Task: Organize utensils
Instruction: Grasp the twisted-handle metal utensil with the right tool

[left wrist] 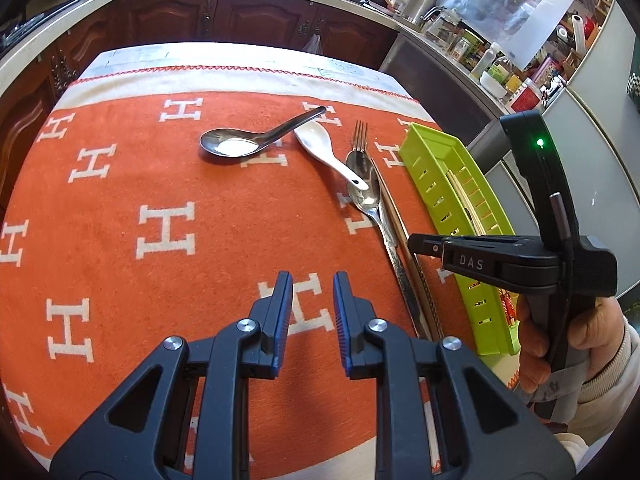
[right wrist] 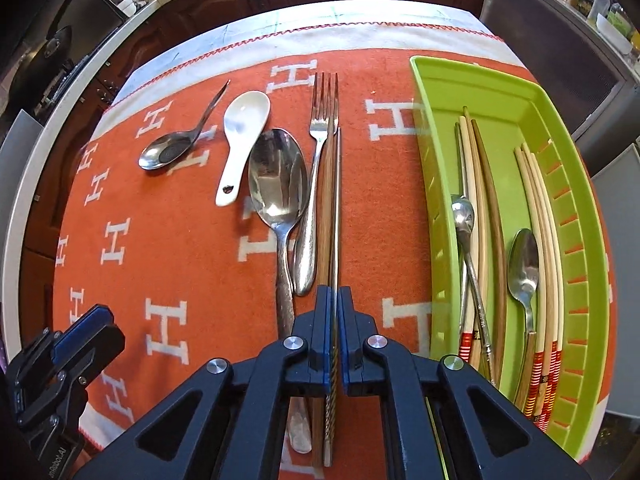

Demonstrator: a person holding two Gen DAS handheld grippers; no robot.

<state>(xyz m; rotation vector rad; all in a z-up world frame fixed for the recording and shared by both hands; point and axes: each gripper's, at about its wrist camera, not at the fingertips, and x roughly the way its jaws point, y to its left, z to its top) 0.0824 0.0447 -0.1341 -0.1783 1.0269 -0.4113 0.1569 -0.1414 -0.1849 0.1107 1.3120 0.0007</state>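
On the orange cloth lie a dark metal soup spoon (right wrist: 172, 148), a white ceramic spoon (right wrist: 242, 136), a large steel spoon (right wrist: 276, 176), a fork (right wrist: 324, 120), a wooden chopstick (right wrist: 325, 200) and a thin metal chopstick (right wrist: 337, 200). My right gripper (right wrist: 334, 308) points steeply down and is shut on the metal chopstick near its twisted end. The wooden chopstick runs under its left finger. In the left wrist view my left gripper (left wrist: 312, 280) hovers open over bare cloth, nothing between its pads. The right gripper (left wrist: 416, 246) shows there side-on beside the green tray (left wrist: 424, 148).
The green slotted tray (right wrist: 428, 120) sits at the table's right edge and holds several chopsticks (right wrist: 536, 208) and two small spoons (right wrist: 524, 264). A hand (left wrist: 592, 320) grips the right tool. Kitchen cabinets and a cluttered counter ring the table. Left gripper (right wrist: 96, 320) sits lower left.
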